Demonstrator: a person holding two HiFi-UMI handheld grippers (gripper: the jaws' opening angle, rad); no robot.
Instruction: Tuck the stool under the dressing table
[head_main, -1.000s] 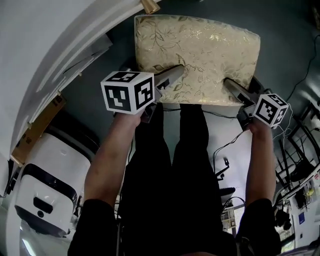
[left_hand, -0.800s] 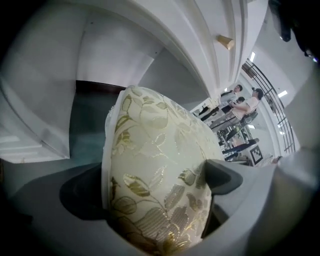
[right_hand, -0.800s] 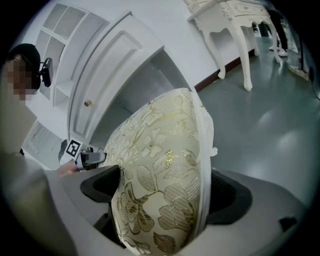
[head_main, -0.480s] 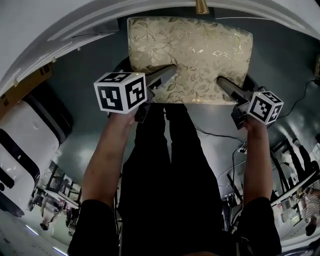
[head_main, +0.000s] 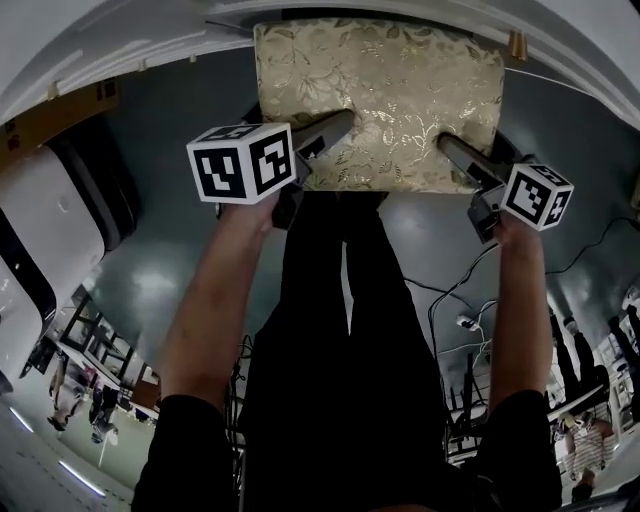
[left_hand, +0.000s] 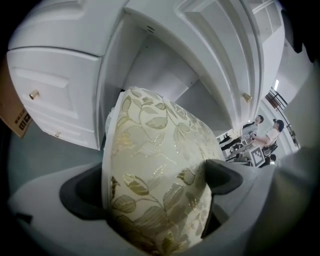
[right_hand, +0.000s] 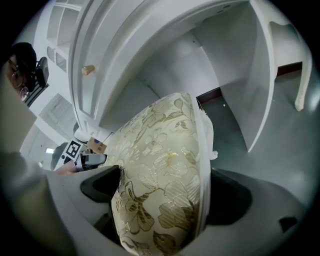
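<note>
Left gripper: is clamping the near left edge of the stool. Its jaws are standing apart by the thickness of the cushion, which is filling the whole gap between them. One jaw is denting the fabric on the cushion's top side.
Right gripper: is clamping the near right edge of the same cushion. Its jaws are parted to the same extent, with padding bulging between them and no free space showing.
Stool: is carrying a pale gold cushion with a leaf pattern and is lying square to the person. Its far edge is passing just under the front edge of the dressing table, at the open knee recess. Most of the cushion is showing in front of that edge.
Stool legs: are hidden beneath the cushion, so it cannot be told whether they are touching the floor.
Dressing table: is standing white, with drawer fronts flanking the recess and a gold knob showing at the right.
Person: is standing close behind the stool, both forearms reaching forward and black trousers showing between them.
Surroundings: a cardboard box is lying against the dressing table at the left, and cables are trailing over the floor at the right.
</note>
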